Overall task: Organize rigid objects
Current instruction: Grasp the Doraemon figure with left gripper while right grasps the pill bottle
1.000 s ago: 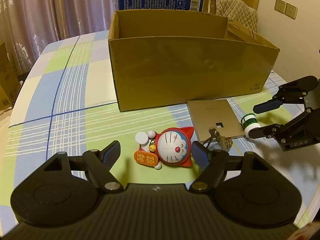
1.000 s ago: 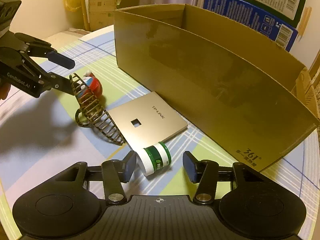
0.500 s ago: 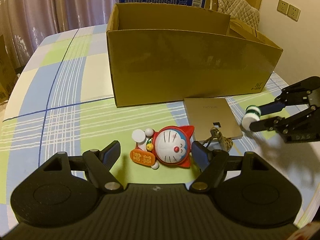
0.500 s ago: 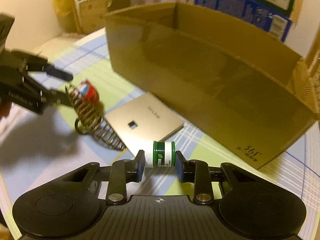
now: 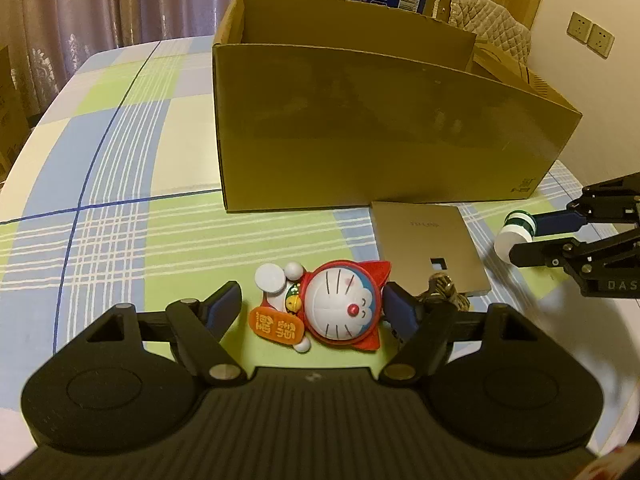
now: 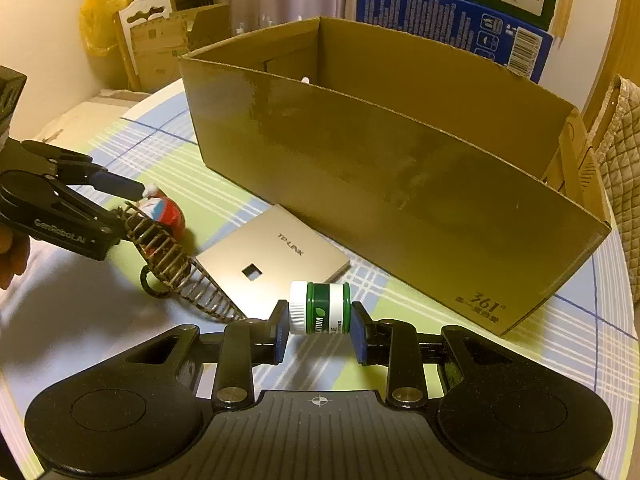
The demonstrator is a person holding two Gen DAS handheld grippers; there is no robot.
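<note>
1. Right gripper – its fingers are closed on a small green-and-white jar, which lies sideways between the pads with its white cap toward 9 o'clock; in the right wrist view the jar appears lifted off the worktop.
2. In the left wrist view the same jar sits at 3 o'clock, pinched between the right gripper's blue pads, near the right corner of the cardboard box.
3. Left gripper – its fingers are spread wide around a red-and-white cat figurine, which lies on its back on the worktop; the right pad touches or nearly touches the figurine's red edge, the left pad stands apart from it.
4. Cardboard box – open-topped, upright at 12 o'clock in both views; something small and white shows just above its near wall, too small to tell.
5. Flat grey panel marked "TP-LINK", with a square cut-out, lies on the checked cloth just in front of the box – between the figurine and the jar.
6. Slatted wooden piece with a ring lies against the panel's left edge, beside the figurine.
7. Blue printed carton stands behind the box.
</note>
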